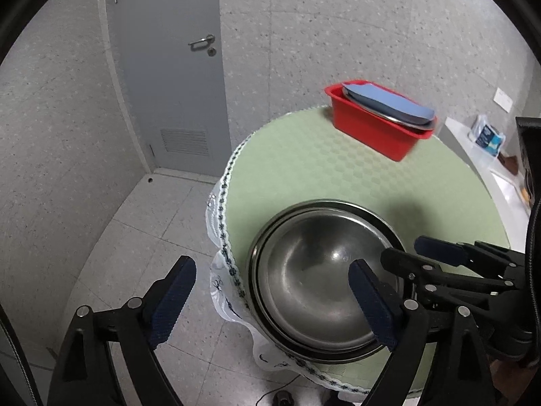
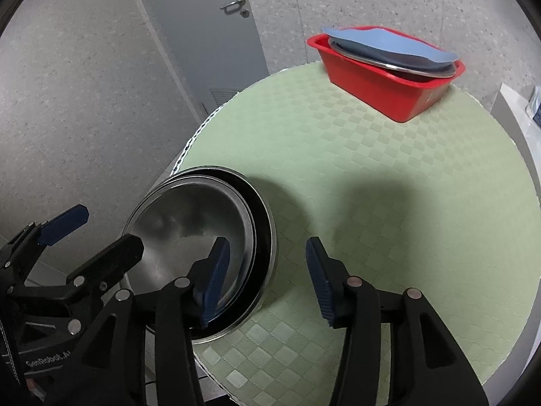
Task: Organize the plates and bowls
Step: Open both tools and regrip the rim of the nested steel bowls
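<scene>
Nearby, nested steel bowls (image 1: 318, 277), checkered green cloth (image 2: 389, 176), both grippers' jaws spread wide.

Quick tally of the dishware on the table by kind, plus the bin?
Steel bowls, nested near the table's front edge: 2 (inner bowl, outer bowl)
Blue plates in the bin: 2 (light blue plate, dark blue plate under it)
Steel plate, bottom of that stack: 1
Red bin: 1
Total: 6; anything deeper in the bin is hidden.
</scene>
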Demonstrator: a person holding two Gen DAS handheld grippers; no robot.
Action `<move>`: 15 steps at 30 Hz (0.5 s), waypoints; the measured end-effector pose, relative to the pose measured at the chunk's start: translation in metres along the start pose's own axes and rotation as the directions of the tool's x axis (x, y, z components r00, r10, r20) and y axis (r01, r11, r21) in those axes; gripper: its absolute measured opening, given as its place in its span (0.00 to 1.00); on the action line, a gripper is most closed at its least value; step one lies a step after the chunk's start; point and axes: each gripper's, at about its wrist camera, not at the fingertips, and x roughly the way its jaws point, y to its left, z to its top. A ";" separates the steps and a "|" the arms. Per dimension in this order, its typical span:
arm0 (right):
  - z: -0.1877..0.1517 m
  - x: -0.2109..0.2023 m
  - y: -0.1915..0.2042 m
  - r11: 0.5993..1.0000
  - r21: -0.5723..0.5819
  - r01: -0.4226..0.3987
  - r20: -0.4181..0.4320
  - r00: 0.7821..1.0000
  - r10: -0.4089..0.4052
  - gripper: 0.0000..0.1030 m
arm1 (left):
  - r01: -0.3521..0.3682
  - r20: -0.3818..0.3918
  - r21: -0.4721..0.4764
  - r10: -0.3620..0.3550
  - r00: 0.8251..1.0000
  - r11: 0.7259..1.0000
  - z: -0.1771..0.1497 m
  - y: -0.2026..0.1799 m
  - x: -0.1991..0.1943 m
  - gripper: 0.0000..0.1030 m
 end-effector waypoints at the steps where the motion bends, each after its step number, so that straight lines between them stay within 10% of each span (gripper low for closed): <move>1: 0.000 0.000 0.000 1.000 0.002 -0.003 0.000 1.000 0.003 0.48 | 0.001 -0.001 -0.001 -0.001 1.000 1.000 -0.002 0.000 0.000 0.90; 15: -0.005 0.008 -0.005 0.999 0.023 -0.022 -0.032 0.999 0.023 0.52 | 0.007 -0.060 -0.044 -0.010 0.998 0.999 -0.003 0.013 0.033 0.93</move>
